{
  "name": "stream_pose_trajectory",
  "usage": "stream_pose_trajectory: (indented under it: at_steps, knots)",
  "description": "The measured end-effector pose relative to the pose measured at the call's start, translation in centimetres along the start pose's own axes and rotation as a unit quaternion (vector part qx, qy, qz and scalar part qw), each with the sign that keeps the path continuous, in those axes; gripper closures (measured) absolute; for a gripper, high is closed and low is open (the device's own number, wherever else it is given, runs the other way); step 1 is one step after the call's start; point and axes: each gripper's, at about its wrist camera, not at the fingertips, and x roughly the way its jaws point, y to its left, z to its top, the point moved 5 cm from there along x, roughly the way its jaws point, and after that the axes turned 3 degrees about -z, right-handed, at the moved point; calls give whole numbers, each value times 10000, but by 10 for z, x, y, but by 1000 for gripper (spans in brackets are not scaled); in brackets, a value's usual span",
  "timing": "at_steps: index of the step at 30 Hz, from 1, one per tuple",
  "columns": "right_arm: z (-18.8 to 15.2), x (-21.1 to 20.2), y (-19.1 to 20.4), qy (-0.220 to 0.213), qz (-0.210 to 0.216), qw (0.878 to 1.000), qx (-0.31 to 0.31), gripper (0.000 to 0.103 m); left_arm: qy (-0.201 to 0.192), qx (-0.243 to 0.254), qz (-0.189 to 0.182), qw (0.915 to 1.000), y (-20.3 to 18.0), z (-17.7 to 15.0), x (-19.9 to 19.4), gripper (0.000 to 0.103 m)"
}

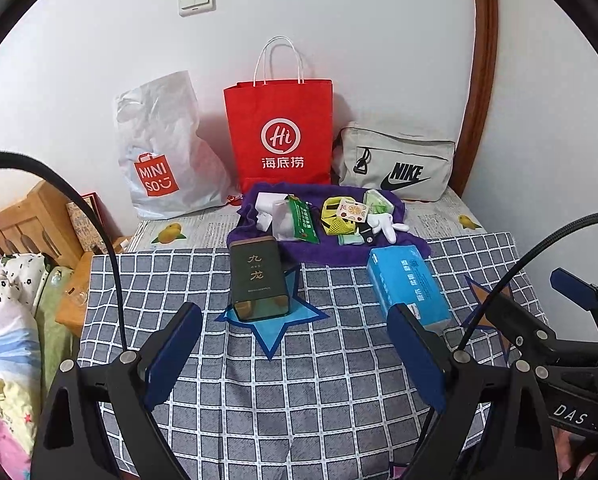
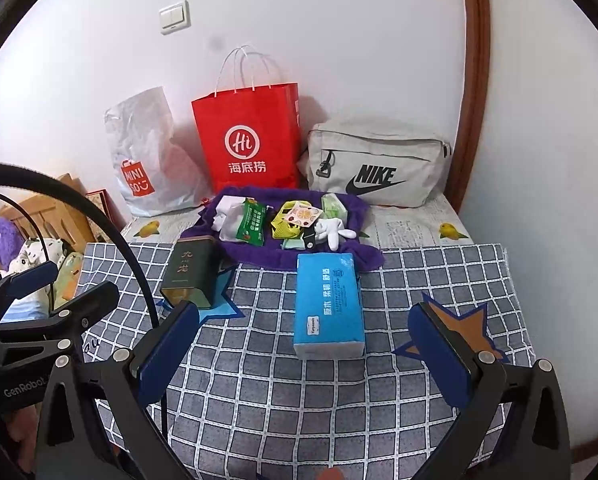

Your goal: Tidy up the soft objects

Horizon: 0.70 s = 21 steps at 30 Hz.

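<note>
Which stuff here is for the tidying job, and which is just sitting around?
For the job: tissue pack, purple towel, white glove, snack packet, red bag, Nike bag.

Just there: tea tin, light switch, checked cloth.

red bag [image 1: 278, 132] base: behind purple towel [image 1: 259, 236] | towel's small items: unreadable

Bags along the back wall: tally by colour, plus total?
Red: 1, the Haidilao paper bag
White: 1, the Miniso plastic bag
Grey: 1, the Nike pouch bag
Total: 3
</note>
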Motion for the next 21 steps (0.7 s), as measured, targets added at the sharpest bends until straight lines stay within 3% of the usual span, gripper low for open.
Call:
stream_pose_trajectory:
  at_steps: [21]
  knots:
    - [-2, -5, 4, -2, -30, 10000, -83, 0, 65, -56, 4, 10000, 3, -3, 1, 9]
